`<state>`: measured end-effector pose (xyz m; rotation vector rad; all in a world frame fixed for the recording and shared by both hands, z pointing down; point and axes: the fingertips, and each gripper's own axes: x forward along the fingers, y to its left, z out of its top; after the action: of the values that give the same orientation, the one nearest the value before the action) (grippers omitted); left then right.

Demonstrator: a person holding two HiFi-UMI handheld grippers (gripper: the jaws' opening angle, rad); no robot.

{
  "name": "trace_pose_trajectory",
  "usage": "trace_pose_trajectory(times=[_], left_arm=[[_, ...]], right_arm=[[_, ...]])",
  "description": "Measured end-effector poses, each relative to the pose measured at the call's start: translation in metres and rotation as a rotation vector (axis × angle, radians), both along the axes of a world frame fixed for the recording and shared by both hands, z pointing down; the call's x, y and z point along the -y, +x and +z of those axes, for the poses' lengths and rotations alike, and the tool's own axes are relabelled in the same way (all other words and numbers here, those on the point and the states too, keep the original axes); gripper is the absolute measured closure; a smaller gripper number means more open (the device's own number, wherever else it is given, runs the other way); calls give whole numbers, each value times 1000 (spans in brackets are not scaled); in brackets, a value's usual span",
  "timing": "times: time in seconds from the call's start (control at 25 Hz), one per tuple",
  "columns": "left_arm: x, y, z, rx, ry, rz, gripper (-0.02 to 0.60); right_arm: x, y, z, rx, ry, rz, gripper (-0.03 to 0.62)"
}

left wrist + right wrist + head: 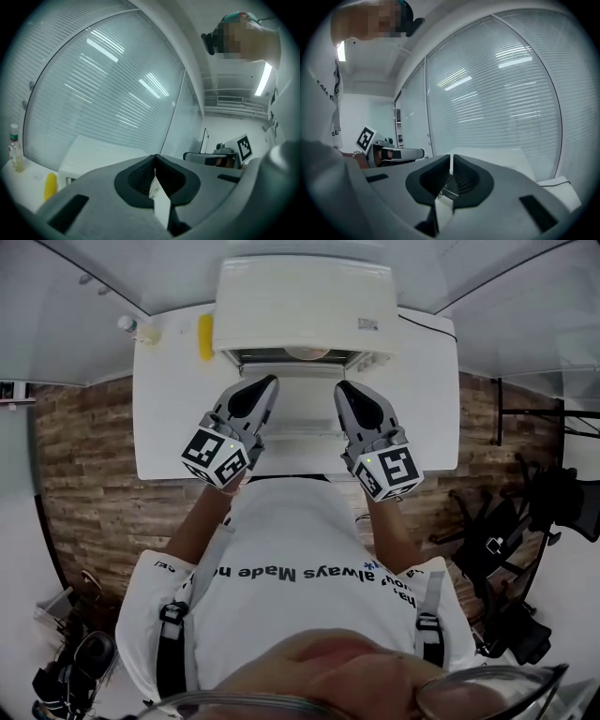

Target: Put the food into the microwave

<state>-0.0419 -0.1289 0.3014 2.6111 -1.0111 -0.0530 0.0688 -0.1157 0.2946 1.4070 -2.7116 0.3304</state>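
Shut and empty — left claw and right claw before the white boxy microwave.
Left of it on the white desk: yellow corn cob, small clear bottle.

Light bright and even, shadows soft. Head view: white table nearly blown out, 6 o'clock out of focus. Gripper views: heavy fisheye, black vignette all round. Ceiling strip light at 2 o'clock, glare streaks on glass wall at 11.
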Motion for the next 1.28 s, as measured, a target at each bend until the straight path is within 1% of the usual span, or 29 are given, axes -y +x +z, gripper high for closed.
trace_pose_trajectory(times=[0.12,0.44,0.6,0.96,1.28], left_arm=[[-6,0,-14,8,32,-2,569],[-22,-2,-40,46,109,-23,569],[-26,-3,-49,34,121,-40,569],[-28,1,-56,46,153,-41,569],[-28,6,-58,52,163,-35,569]], right_arm=[[-7,-1,-15,-3,17,-7,569],[-25,-2,-44,-69,72,-7,569],[-29,0,-55,-76,87,3,569],[-33,5,-64,-85,108,19,572],[-35,10,-65,-88,110,20,572]])
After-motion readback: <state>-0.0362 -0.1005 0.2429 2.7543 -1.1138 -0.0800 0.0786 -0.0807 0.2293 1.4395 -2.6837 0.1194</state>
